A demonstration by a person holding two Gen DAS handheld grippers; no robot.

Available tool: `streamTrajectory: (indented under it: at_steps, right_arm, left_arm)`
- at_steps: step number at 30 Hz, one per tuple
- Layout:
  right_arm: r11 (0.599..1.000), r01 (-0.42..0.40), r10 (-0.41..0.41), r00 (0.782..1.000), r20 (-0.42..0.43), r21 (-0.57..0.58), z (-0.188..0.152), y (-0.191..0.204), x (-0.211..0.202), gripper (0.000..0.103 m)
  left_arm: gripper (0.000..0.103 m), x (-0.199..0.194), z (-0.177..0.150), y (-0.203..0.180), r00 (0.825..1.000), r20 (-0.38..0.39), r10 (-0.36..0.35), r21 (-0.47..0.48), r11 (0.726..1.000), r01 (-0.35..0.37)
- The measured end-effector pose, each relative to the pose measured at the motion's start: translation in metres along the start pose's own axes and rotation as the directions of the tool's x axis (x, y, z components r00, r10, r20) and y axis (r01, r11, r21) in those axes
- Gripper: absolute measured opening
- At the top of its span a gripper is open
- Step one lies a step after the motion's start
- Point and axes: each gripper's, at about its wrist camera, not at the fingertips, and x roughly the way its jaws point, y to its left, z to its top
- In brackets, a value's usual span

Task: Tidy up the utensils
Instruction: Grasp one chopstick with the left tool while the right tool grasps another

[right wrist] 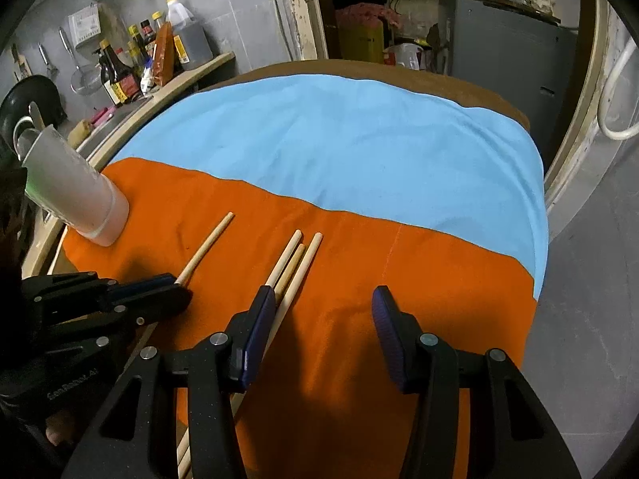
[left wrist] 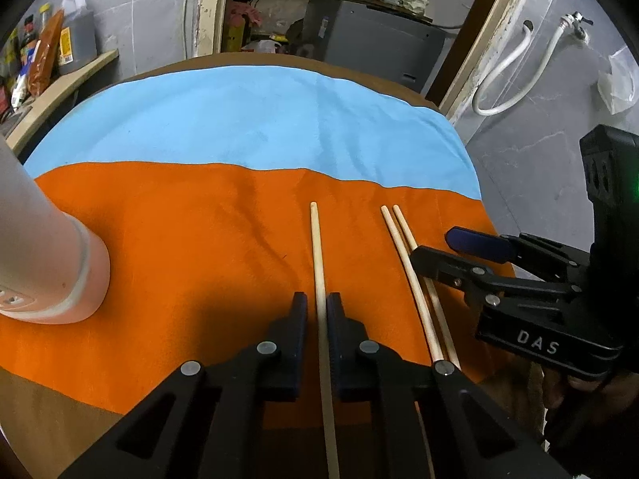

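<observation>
The round brown bench (right wrist: 499, 99) is being covered by two cloths: a blue cloth (right wrist: 339, 139) is lying over the far half, and an orange cloth (right wrist: 399, 299) is lying over the near half, their edges meeting across the middle. A pale cylindrical holder (right wrist: 80, 199) is standing on the orange cloth at the left edge. A single chopstick (left wrist: 317, 255) is lying on the orange cloth. Further chopsticks (right wrist: 297, 263) are lying side by side just to its right, touching one another; three tips are being seen in the right wrist view.

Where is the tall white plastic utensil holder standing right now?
The tall white plastic utensil holder stands at the far left of both views, on the orange cloth.
</observation>
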Motion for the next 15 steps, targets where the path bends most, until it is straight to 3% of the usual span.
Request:
streamTrajectory:
  at_steps: [14, 15]
  right_arm:
    - [0.996, 0.071, -0.074, 0.996, -0.044, -0.051, 0.002, 0.006, 0.005, 0.040]
    - [0.996, 0.077, -0.079, 0.996, -0.047, -0.049, 0.004, 0.007, 0.005, 0.037]
  left_arm:
    - [0.009, 0.007, 0.013, 0.002, 0.999, -0.047, -0.013, 0.021, 1.000, 0.014]
    - [0.009, 0.009, 0.017, 0.003, 0.998, -0.061, -0.019, 0.018, 1.000, 0.020]
